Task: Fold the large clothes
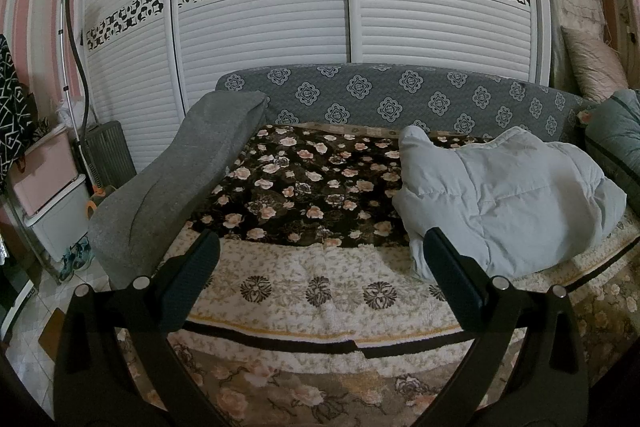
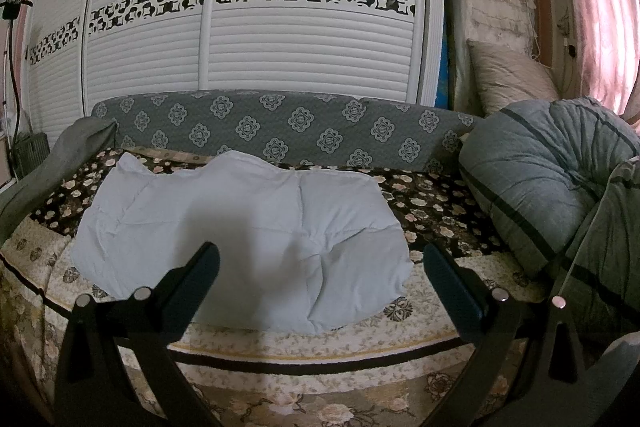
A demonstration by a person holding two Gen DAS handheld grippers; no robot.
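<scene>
A pale blue quilted padded garment [image 2: 240, 243] lies bunched on the floral-covered sofa bed [image 2: 328, 343]. In the left wrist view it [image 1: 504, 199] sits to the right, partly behind my right finger. My left gripper [image 1: 320, 251] is open and empty, held above the sofa's front edge, left of the garment. My right gripper [image 2: 320, 259] is open and empty, held just in front of the garment, with its shadow falling on the cloth.
A grey armrest [image 1: 176, 187] bounds the sofa's left side, and a patterned grey backrest [image 1: 380, 99] runs behind. A rolled grey-green quilt [image 2: 552, 187] fills the right end. White louvred wardrobe doors [image 1: 260, 27] stand behind. Storage boxes [image 1: 52, 195] and shoes sit at far left.
</scene>
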